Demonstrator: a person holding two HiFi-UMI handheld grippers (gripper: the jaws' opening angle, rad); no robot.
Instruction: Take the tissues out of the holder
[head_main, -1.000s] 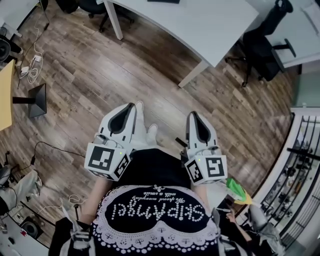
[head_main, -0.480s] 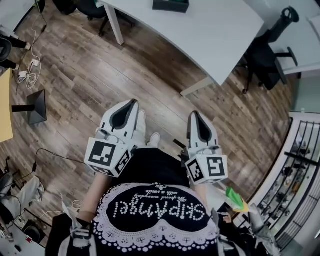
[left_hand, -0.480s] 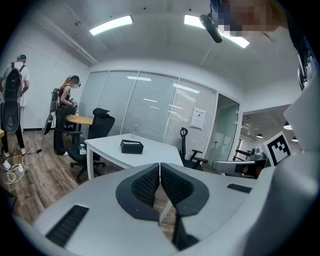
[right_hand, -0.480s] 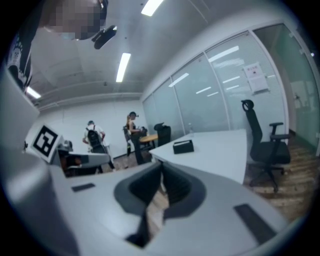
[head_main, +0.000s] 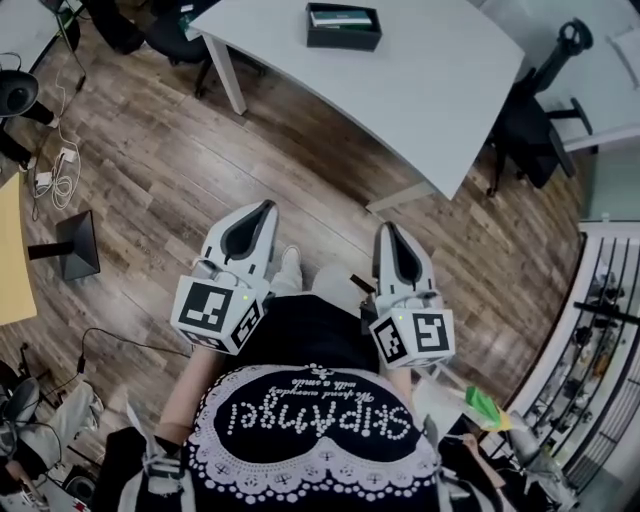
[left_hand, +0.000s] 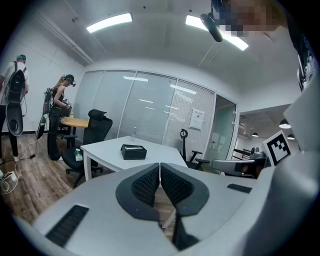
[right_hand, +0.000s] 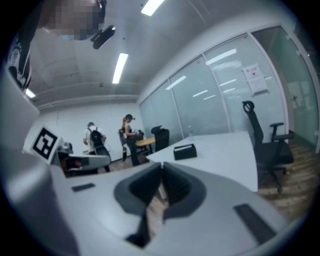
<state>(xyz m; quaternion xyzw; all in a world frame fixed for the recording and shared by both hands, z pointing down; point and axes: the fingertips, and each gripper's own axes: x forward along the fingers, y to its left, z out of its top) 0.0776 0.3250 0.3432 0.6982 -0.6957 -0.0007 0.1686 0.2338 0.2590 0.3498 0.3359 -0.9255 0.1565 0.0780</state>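
The left gripper has its jaws pressed together with nothing between them, and the right gripper is likewise closed and empty. Both are held side by side in front of the person, pointing toward the white table, and each carries a cube of black-and-white square markers. White lettering on the person's black top, seen upside down, appears to read "SkipAngel"; a smaller script line is too fine to read. The black tissue holder sits on the table, well ahead of both grippers, with a pale tissue showing in its open top. A second ago only its edge showed at the head view's top; the table now fills more of that view
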